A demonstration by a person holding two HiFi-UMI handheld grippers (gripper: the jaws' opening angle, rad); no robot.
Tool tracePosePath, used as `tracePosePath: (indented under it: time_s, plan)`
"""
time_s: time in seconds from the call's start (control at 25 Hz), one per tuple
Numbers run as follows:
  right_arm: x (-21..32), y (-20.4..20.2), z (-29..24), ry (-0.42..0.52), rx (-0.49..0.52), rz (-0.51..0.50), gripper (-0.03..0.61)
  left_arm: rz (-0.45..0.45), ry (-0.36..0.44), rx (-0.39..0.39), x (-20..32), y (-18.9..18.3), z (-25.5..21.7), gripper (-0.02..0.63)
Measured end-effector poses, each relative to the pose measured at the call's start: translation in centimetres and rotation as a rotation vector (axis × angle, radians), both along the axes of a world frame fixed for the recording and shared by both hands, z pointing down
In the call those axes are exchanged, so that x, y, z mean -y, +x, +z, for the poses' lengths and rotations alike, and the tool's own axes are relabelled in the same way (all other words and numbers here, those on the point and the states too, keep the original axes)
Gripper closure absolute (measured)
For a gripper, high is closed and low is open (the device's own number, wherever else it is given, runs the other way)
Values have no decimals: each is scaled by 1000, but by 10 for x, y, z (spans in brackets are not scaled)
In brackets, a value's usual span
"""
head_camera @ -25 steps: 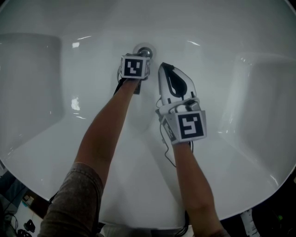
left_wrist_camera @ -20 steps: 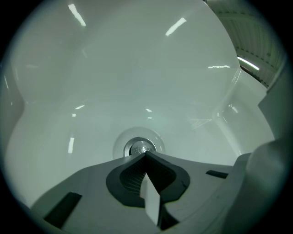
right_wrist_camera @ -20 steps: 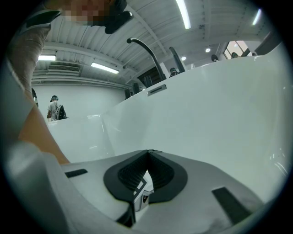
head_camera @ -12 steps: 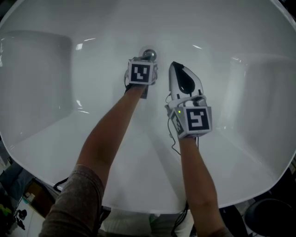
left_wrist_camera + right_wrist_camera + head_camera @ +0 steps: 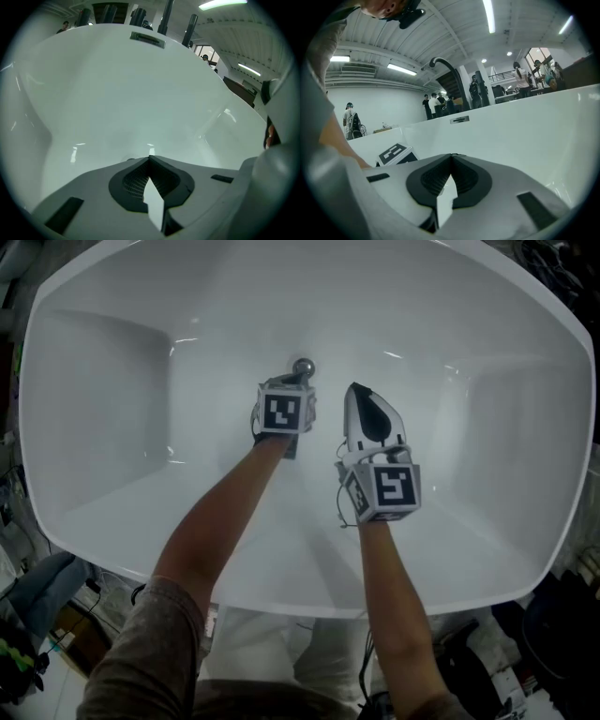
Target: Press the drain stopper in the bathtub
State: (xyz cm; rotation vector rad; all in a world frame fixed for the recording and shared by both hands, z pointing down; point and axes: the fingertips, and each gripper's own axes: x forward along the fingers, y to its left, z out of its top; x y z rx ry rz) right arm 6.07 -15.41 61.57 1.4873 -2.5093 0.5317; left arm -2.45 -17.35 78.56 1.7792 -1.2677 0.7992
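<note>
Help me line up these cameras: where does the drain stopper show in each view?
Head view: drain stopper, upper middle, on the bathtub floor.
Left gripper view: cannot make it out; the shut left gripper covers the floor ahead.
Right gripper view: not in it.
Shared landmark: the overflow plate, top centre in the left gripper view, mid-frame in the right.

left claw (image 5: 296, 379) and right claw (image 5: 357, 390) closed, side by side.

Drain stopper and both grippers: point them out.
drain stopper (image 5: 303, 366), head view, shiny metal top.
left gripper (image 5: 150, 158), left gripper view, where tips meet.
right gripper (image 5: 354, 388), head view, closed tips.
</note>
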Motion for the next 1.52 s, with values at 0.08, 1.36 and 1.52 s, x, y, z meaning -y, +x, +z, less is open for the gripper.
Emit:
tracePosePath:
  time_s: [0.08, 1.36, 1.52]
  plan:
    - [-6, -2, -19, -6, 1, 0, 581, -5, 9, 4, -2, -4, -28, 609]
    - [-107, -35, -328, -44, 64, 35, 581, 56, 161, -104, -114, -17, -463, 609]
    - [-135, -52, -350, -54, 78, -8, 581, 97, 239, -150, -132, -17, -503, 609]
